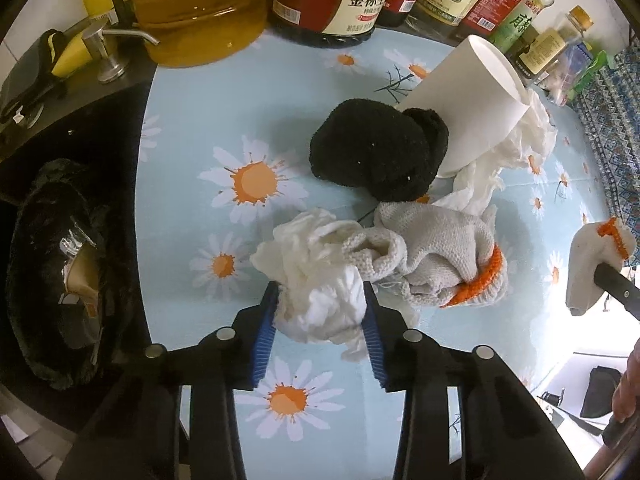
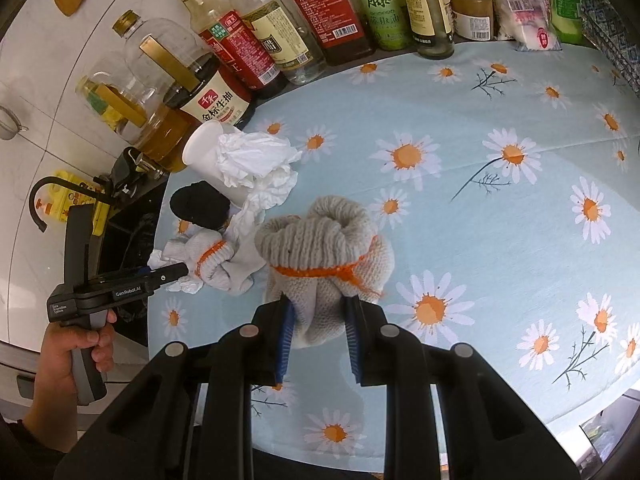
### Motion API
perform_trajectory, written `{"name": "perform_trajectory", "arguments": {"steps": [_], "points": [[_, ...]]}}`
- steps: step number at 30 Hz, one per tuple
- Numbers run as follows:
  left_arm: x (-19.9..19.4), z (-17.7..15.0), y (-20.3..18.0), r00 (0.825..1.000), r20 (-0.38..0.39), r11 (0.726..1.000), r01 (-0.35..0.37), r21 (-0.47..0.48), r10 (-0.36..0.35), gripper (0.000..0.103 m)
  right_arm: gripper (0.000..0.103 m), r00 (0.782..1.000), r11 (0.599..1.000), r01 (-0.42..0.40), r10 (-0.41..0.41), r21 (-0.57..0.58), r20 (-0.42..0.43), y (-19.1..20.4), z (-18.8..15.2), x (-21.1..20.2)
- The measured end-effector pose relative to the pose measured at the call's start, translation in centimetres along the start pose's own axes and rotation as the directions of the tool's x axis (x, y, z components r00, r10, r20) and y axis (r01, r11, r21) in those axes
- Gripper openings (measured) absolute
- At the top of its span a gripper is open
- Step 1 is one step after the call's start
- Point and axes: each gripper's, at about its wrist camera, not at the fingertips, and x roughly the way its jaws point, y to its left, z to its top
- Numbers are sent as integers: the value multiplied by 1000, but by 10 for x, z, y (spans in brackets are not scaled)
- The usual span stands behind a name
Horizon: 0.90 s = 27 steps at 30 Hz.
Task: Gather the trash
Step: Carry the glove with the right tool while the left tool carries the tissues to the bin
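Left gripper (image 1: 320, 308) clamps a crumpled tissue (image 1: 316, 280) on the cloth (image 1: 192, 128); right gripper (image 2: 318, 320) clamps a glove (image 2: 324, 248). Step: pickup. Next, lift toward what is probably the bin bag (image 1: 60, 272) at left.

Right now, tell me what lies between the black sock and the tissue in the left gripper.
In the left wrist view, a knitted glove with an orange cuff partly fills that stretch; the rest is bare tablecloth.

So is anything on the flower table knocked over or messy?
Yes. The white paper cup lies tipped on its side, with crumpled tissue spilling beside its mouth. A black sock leans against it, and a knitted glove lies bunched up on the flowered tablecloth, all heaped together.
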Motion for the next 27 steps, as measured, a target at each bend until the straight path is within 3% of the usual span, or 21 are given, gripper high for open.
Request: {"name": "perform_trajectory", "arguments": {"steps": [12, 27], "points": [[-26, -16, 28, 999, 33, 998, 7, -61, -5, 36, 25, 999, 998, -42, 41, -49, -22, 20, 5, 13], [-60, -43, 83, 994, 109, 979, 6, -204, 17, 36, 25, 993, 975, -102, 88, -199, -80, 92, 10, 41]]}}
